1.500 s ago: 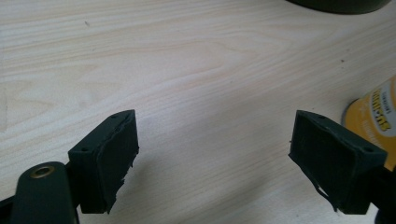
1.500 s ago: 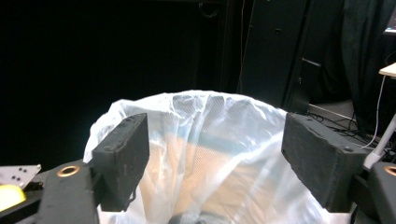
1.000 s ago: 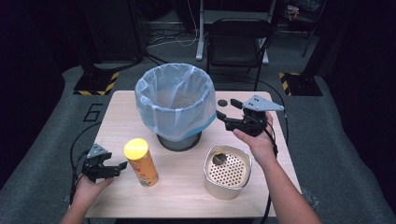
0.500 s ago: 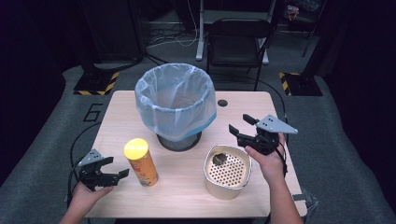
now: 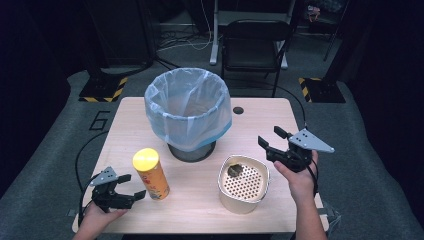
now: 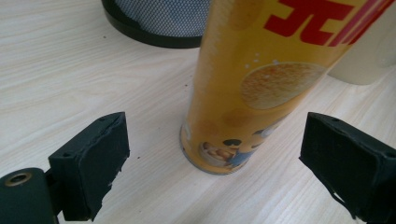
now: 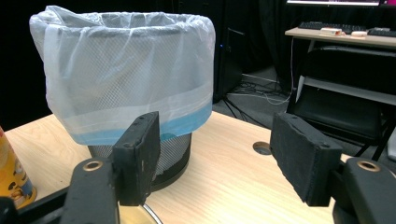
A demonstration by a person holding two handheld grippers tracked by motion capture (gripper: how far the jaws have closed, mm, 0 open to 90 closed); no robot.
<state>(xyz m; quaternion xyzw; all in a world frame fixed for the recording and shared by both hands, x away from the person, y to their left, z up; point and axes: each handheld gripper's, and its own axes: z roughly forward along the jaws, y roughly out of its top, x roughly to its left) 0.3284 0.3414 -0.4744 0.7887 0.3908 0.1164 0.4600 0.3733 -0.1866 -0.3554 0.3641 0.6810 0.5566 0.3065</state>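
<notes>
A mesh waste bin lined with a pale blue bag stands at the middle of the wooden table. A yellow chip can stands upright at the front left. My left gripper is open just left of the can, and in the left gripper view the can stands between and beyond the black pads. A cream perforated container sits at the front right with something dark inside. My right gripper is open and empty, held above the table right of that container, facing the bin.
A small dark hole marks the table behind the bin. A black chair stands beyond the far edge. Yellow-black striped floor blocks lie at both far corners. Cables trail off the table's left and right sides.
My right gripper has drawn back from beside the bin toward the front right, past the cream container. My left gripper has slid slightly nearer the table's front edge.
</notes>
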